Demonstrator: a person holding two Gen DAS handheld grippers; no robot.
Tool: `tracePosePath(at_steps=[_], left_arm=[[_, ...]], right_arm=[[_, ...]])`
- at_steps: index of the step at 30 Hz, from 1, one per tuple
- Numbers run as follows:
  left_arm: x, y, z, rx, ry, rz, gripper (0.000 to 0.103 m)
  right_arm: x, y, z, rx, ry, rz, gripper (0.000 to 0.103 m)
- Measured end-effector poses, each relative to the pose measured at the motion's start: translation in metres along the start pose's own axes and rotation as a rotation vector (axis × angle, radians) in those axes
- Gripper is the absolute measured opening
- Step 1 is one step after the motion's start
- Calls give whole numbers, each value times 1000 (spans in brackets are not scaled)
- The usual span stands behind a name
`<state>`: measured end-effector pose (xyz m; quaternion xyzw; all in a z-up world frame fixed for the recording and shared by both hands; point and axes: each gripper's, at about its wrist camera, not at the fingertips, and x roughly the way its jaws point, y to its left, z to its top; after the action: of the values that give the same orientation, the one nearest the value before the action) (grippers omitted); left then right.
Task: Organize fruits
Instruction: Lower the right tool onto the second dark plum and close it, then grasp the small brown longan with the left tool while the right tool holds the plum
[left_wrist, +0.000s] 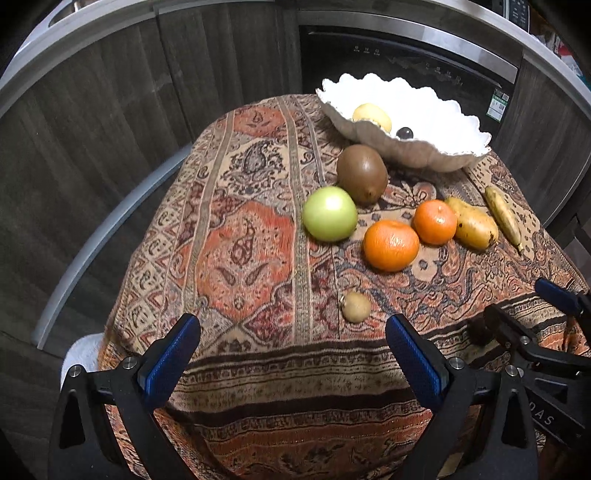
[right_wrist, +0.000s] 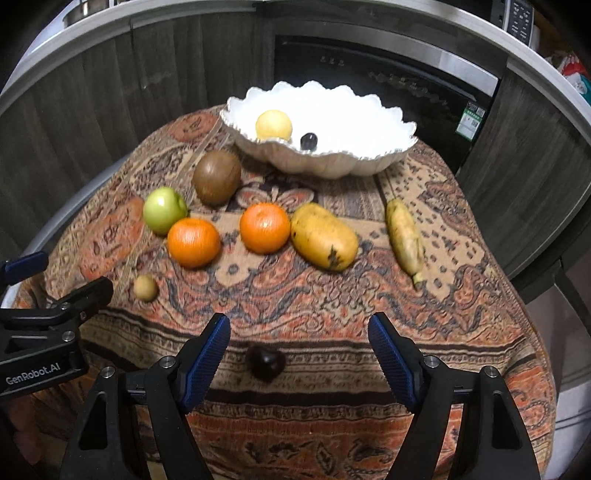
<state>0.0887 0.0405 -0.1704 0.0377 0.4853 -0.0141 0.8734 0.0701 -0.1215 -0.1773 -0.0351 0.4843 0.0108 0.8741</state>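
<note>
The white bowl (right_wrist: 391, 147) holds 2 fruits; 8 lie on the cloth before it. Both grippers' jaws are spread, empty.

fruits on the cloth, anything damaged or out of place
The mango has a dark blemish near its end, and the banana looks dull and spotted. A dark cherry sits alone near the cloth's front edge, apart from the rest.

The room looks dim and a bit yellow to me. The white bowl (left_wrist: 443, 110) shines so bright I can't see its inside. Light glints on the green apple (left_wrist: 330, 213). The edges bend round and go dark. My right view looks blurry.
</note>
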Motion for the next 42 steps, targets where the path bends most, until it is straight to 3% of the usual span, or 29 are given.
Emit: tracePosePath(at_steps=[5, 12, 16, 20, 36, 39, 42], left_arm=[[6, 1, -6, -15, 15, -6, 102], [8, 3, -9, -21, 16, -7, 102], [10, 5, -10, -28, 23, -10, 102], [11, 5, -10, -29, 24, -11, 102], [19, -9, -3, -6, 27, -35, 100], [25, -16, 0, 5, 29, -43, 95], [33, -22, 2, 13, 33, -40, 79]], right_arm=[[14, 4, -9, 5, 45, 40, 58], [24, 7, -15, 12, 80, 65, 48], [30, 9, -18, 3, 100, 72, 35], [31, 11, -18, -1, 95, 77, 30], [13, -2, -8, 32, 14, 56, 28], [14, -8, -6, 51, 16, 58, 28], [17, -14, -4, 73, 21, 58, 28]])
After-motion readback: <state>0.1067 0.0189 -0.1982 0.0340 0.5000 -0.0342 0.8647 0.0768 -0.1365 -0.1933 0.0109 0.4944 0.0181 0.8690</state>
